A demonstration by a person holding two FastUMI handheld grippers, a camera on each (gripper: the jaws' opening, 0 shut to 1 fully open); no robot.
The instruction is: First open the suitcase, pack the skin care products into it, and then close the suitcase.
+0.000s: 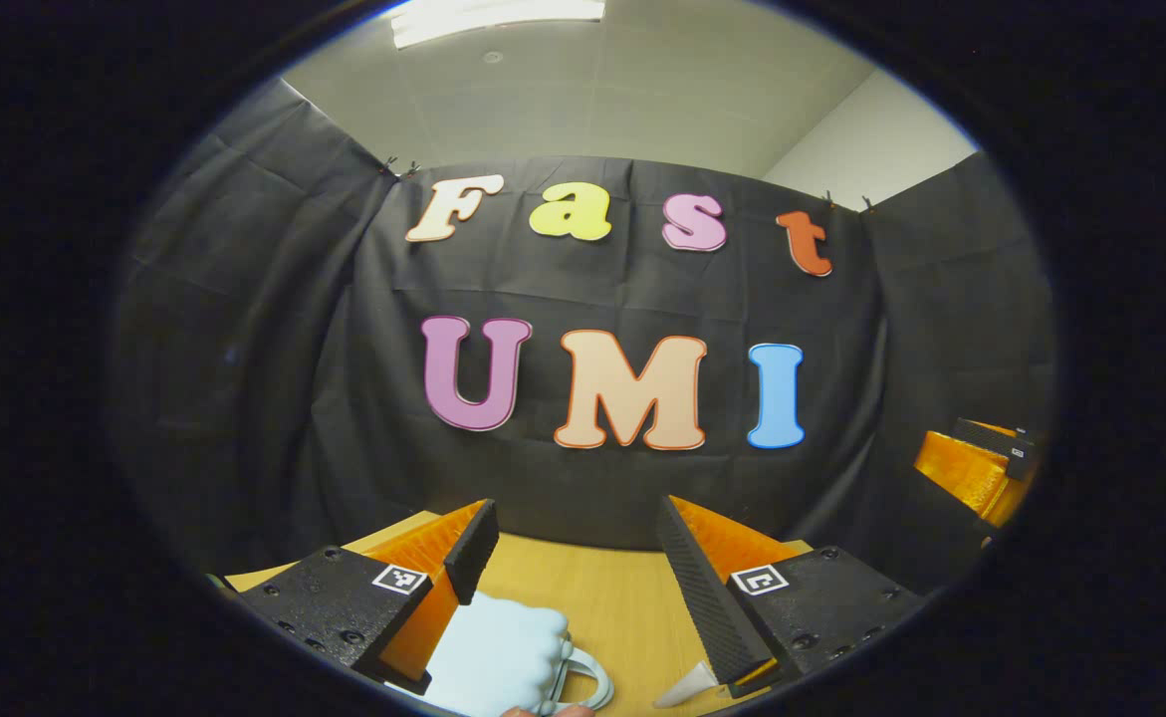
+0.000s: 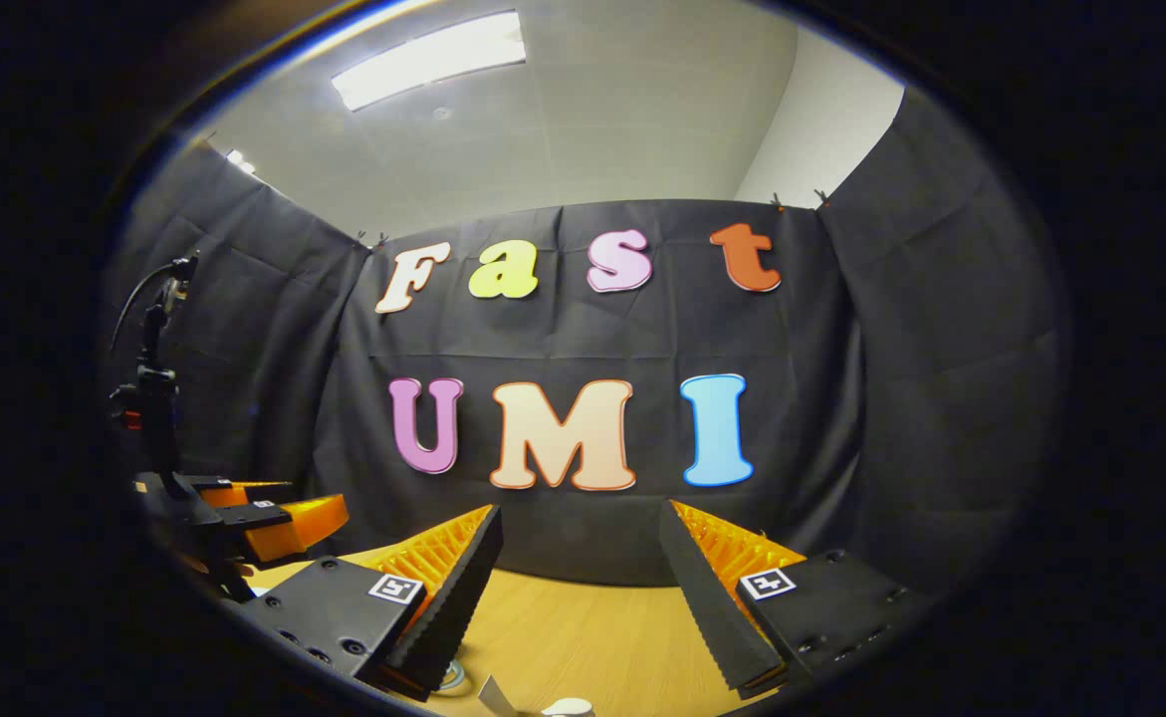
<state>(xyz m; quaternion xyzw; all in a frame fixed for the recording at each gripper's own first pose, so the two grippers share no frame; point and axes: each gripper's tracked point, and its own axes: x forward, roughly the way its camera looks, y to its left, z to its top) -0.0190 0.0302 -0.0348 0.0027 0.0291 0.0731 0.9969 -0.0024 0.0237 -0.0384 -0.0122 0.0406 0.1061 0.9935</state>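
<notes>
The pale blue suitcase (image 1: 498, 652) is cut off by the lower edge of the left gripper view, its body partly behind a finger. A small white thing (image 1: 687, 685) near the other finger is too cropped to identify, as are white scraps (image 2: 568, 706) low on the surface (image 2: 583, 627).

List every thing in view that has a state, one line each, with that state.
left gripper: open, held above the table, nothing between its fingers.
right gripper: open, above the table, holding nothing.
pale blue suitcase: on the wooden table under the left gripper, handle toward the camera; open or closed cannot be told.
ceiling light: on.
</notes>
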